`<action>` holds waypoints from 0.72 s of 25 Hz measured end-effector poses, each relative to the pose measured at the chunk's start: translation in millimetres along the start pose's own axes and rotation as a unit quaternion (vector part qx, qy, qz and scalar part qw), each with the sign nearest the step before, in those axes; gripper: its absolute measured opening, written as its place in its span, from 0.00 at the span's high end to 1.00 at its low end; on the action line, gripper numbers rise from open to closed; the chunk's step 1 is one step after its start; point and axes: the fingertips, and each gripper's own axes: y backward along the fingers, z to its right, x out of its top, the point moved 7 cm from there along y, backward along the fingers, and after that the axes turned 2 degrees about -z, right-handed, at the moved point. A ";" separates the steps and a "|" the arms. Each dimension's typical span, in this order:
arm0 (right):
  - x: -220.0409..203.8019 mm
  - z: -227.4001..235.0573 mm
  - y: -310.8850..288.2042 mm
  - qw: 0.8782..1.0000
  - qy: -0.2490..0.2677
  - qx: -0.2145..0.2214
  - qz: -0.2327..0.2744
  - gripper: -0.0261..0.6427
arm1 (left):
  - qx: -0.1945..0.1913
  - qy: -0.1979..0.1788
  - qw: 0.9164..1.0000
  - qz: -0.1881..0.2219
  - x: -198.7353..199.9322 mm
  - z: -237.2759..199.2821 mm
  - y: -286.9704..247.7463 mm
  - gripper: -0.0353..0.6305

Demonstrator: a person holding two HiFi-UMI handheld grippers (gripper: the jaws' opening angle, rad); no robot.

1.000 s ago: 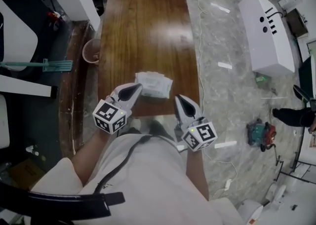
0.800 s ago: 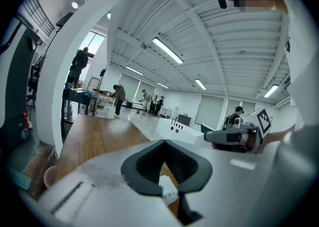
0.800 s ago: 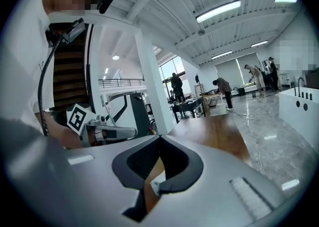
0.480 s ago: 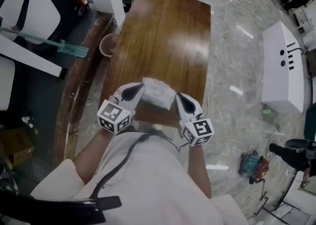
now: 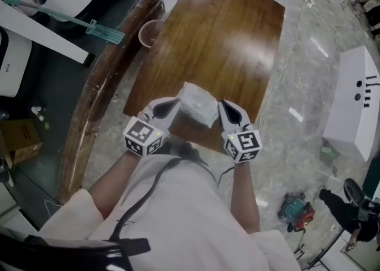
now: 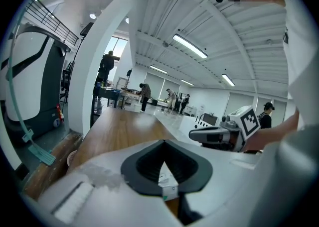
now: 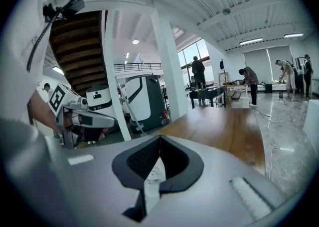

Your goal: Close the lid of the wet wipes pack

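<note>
The white wet wipes pack [image 5: 199, 104] lies near the front edge of the brown wooden table [image 5: 219, 38]. My left gripper [image 5: 173, 105] sits at the pack's left side, and my right gripper [image 5: 225, 107] at its right side. Both point away from me, slightly downward. In the left gripper view the jaws of the left gripper [image 6: 164, 142] meet at the tips, and the pack [image 6: 168, 182] shows below them. The right gripper [image 7: 159, 137] is likewise shut with nothing held, a strip of the pack [image 7: 153, 177] showing under its tips. I cannot see the pack's lid clearly.
A pink cup [image 5: 149, 32] stands on the floor by the table's left edge, near a green mop [image 5: 65, 19]. A white box-shaped machine [image 5: 359, 103] stands on the marble floor to the right. Cables trail across the floor. Several people stand far off in the hall.
Both grippers have come in and lowered beside the pack; the right one moved more, closing on the pack's right side. The head view has swung, so the table sits diagonally.
</note>
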 end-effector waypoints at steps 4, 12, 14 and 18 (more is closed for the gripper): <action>-13.5 10.2 -15.4 1.000 0.011 0.010 -0.027 0.94 | 0.002 0.008 1.000 -0.015 -12.0 0.0 -11.6 0.94; -33.8 26.9 -43.1 0.996 0.031 0.036 -0.074 0.84 | -0.016 0.017 0.998 -0.049 -36.4 -2.2 -42.7 0.94; -41.7 27.6 -49.7 0.994 0.037 0.045 -0.091 0.81 | -0.018 0.021 0.998 -0.052 -40.8 -2.1 -46.8 0.94; -55.6 29.4 -58.4 0.992 0.041 0.051 -0.112 0.77 | -0.015 0.022 0.998 -0.054 -46.8 -2.5 -48.7 0.94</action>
